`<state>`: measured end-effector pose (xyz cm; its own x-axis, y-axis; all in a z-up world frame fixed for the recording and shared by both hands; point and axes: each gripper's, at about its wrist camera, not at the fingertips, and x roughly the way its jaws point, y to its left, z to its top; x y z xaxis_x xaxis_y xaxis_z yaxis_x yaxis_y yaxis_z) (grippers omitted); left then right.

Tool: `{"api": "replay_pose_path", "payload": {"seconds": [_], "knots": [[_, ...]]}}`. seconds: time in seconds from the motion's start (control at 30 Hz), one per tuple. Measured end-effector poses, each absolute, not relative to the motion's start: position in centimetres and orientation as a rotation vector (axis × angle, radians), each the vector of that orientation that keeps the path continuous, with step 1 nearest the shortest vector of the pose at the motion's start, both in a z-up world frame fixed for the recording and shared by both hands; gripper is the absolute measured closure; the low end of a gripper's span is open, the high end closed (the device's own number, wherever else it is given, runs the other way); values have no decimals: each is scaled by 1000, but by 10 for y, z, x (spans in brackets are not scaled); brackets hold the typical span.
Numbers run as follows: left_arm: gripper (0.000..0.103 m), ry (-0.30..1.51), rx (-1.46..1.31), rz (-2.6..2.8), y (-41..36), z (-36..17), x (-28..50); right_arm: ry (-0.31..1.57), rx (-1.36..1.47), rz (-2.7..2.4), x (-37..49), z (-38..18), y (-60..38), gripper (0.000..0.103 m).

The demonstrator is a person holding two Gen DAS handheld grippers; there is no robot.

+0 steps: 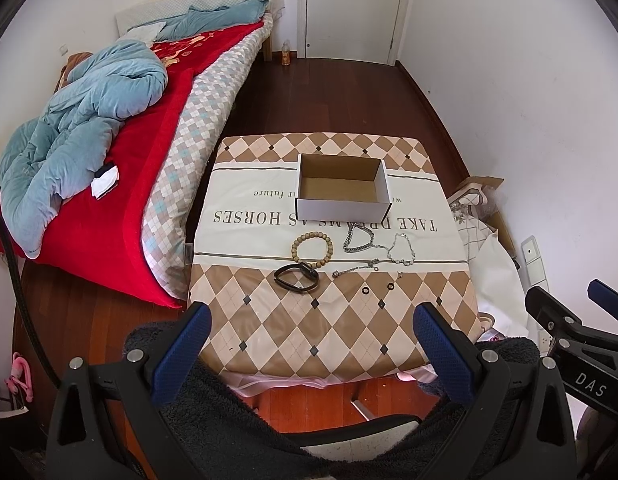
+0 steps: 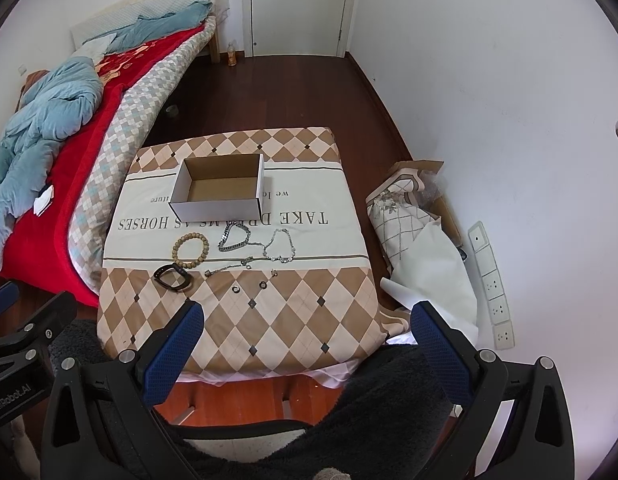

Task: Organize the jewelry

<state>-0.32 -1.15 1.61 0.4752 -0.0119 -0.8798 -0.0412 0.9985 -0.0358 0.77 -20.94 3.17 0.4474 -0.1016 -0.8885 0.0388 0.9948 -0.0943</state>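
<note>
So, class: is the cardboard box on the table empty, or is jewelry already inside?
Empty. The cardboard box shows only its bare brown floor in both views; the jewelry lies on the cloth in front.

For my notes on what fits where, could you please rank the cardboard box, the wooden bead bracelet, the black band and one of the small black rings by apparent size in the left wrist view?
1. Cardboard box
2. Black band and wooden bead bracelet: look alike, unranked
3. Small black ring
</note>
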Motion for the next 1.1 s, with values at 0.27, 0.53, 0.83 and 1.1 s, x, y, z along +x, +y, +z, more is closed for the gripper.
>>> {"api": "replay_pose_path", "payload": {"seconds": [0.27, 0.53, 0.83, 1.1], "knots": [[0, 1076, -57, 17, -12, 18, -3, 1099, -64, -89, 10, 37, -209, 0], [0, 1077, -59, 18, -13, 18, -2, 1097, -66, -89, 9, 37, -209, 0], [0, 1045, -35, 76, -7, 9, 14, 1074, -24, -86, 24, 33, -219, 0], [0, 1023, 68, 276, 38, -60, 78, 1102, -18, -115, 77, -35, -234, 0]]}}
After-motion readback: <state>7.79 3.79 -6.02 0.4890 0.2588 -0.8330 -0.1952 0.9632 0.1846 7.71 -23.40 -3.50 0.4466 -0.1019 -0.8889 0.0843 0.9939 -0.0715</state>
